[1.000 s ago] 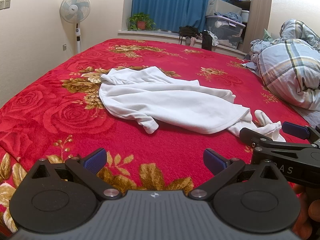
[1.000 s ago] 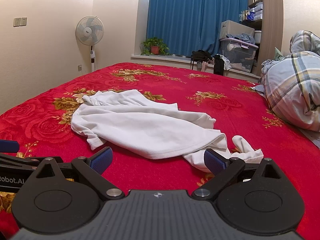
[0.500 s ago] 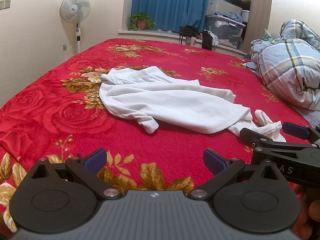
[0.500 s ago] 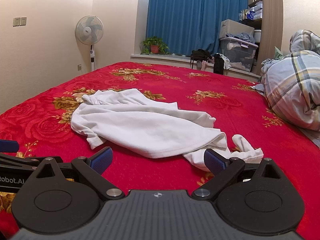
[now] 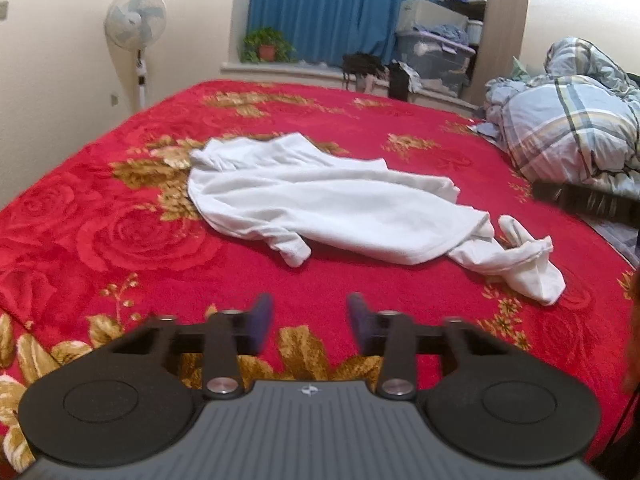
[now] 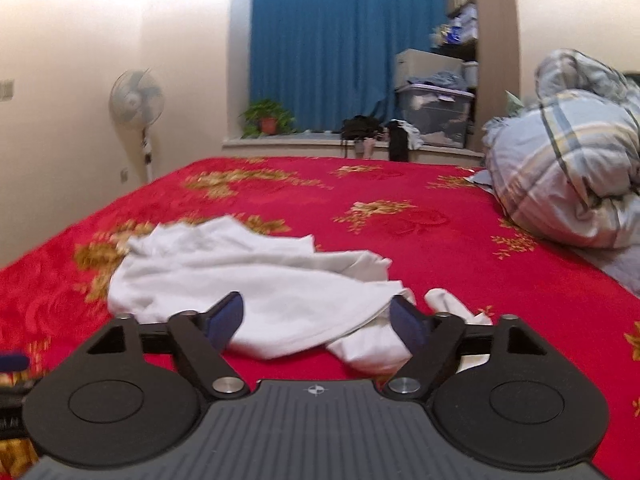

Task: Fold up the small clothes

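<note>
White garment [image 5: 332, 208] lies crumpled mid-bed on the red floral blanket [image 5: 120, 240], left claw [image 5: 308, 320] and right claw [image 6: 316, 320] both just been closing but still parted, gripping nothing, right one low over the garment's near edge, left short of it.

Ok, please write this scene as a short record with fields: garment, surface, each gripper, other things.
garment: white garment, crumpled and unfolded on the blanket
surface: red flowered blanket
left gripper: jaws just closing, nothing between them, short of the garment
right gripper: jaws just closing, nothing pinched, over the garment's near edge
other things: plaid quilt at right; fan; blue curtain
</note>
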`<state>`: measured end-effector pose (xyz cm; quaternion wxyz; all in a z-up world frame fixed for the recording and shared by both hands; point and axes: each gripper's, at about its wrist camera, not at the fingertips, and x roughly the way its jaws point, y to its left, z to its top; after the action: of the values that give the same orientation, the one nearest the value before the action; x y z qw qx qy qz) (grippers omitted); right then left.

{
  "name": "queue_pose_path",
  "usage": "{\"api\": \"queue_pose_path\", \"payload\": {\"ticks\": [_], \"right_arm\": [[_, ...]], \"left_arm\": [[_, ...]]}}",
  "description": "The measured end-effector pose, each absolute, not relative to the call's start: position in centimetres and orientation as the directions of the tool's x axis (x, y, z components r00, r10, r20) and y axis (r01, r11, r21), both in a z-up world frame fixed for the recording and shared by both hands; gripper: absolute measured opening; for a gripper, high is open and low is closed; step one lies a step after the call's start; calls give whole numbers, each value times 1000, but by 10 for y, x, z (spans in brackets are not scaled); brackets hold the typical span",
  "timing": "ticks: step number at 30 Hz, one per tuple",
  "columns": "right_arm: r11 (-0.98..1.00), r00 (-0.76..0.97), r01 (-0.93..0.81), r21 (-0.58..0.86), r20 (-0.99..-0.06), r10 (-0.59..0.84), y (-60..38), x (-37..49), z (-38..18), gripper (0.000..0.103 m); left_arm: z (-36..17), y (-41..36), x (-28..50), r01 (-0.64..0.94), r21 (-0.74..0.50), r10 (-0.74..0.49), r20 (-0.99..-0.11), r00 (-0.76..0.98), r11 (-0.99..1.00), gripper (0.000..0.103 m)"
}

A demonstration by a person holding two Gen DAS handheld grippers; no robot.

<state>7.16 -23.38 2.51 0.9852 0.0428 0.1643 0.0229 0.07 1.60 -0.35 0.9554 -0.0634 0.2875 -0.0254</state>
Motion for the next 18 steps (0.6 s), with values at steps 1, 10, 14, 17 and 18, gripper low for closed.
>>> {"api": "queue_pose_path", "payload": {"ticks": [1,10,14,17,18], "right_arm": [[995,944,-25,95,-325,54,-242,78,31,58],[993,951,-23,114,-303,56,-336,151,64,39],[948,907,58,313,-414,81,-369,177,49,41],[943,883,80,324,-461,84,-372,186,40,43],[944,877,76,320,-473,89,-373,190,38,45]], "left_arm": [[-5,19,6,17,-137,-93,-577,812,990,24],[-38,44,110,-80,-256,-126,-693,710,963,21],[-69,55,153,-180,-301,-96,-714,694,937,39],[-87,64,173,-240,-353,-100,-722,685,905,49],[-91,65,178,-260,-353,-91,-731,676,899,49]]}}
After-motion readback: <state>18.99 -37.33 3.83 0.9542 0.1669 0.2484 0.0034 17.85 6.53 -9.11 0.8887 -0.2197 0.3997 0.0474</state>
